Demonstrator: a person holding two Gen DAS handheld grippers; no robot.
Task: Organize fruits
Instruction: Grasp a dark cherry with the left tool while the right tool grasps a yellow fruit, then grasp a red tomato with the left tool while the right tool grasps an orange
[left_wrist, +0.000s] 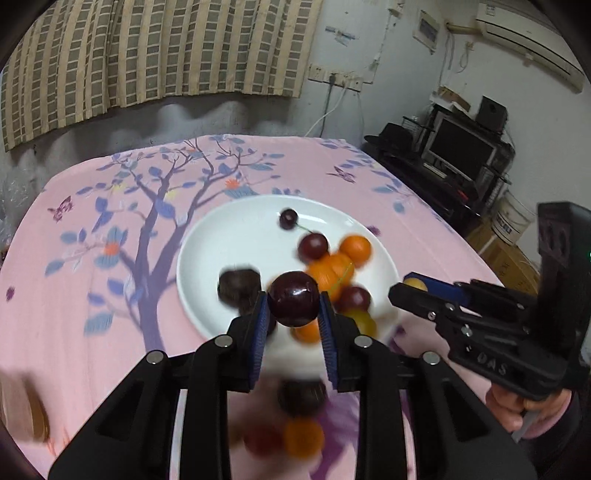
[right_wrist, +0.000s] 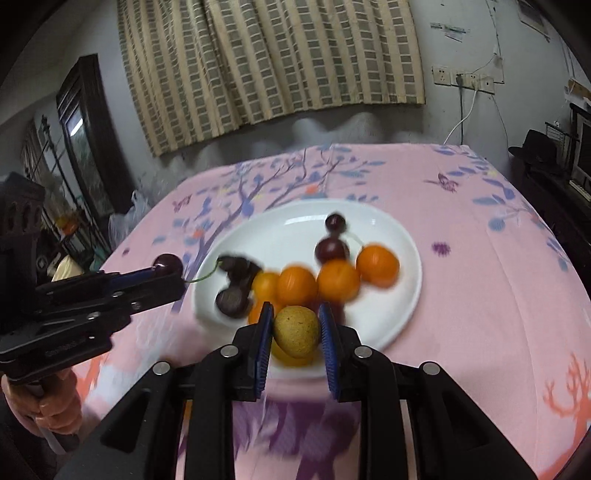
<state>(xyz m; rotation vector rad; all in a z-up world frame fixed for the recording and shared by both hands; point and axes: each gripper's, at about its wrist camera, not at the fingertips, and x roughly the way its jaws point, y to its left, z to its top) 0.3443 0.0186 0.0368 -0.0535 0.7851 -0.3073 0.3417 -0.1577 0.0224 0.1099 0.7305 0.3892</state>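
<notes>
My left gripper (left_wrist: 293, 301) is shut on a dark red cherry (left_wrist: 293, 299) and holds it above the near edge of the white plate (left_wrist: 236, 236). It also shows in the right wrist view (right_wrist: 168, 271), left of the plate (right_wrist: 399, 314). My right gripper (right_wrist: 295, 332) is shut on a yellow-brown round fruit (right_wrist: 296, 331) over the plate's near rim; in the left wrist view (left_wrist: 410, 286) it comes in from the right. On the plate lie several orange fruits (right_wrist: 377, 265) and dark cherries (right_wrist: 331, 250).
The plate sits on a pink cloth with a blue tree print (left_wrist: 110, 221). More blurred fruits (left_wrist: 303, 437) lie on the cloth below my left gripper. A dark desk with a monitor (left_wrist: 461, 147) stands right of the table.
</notes>
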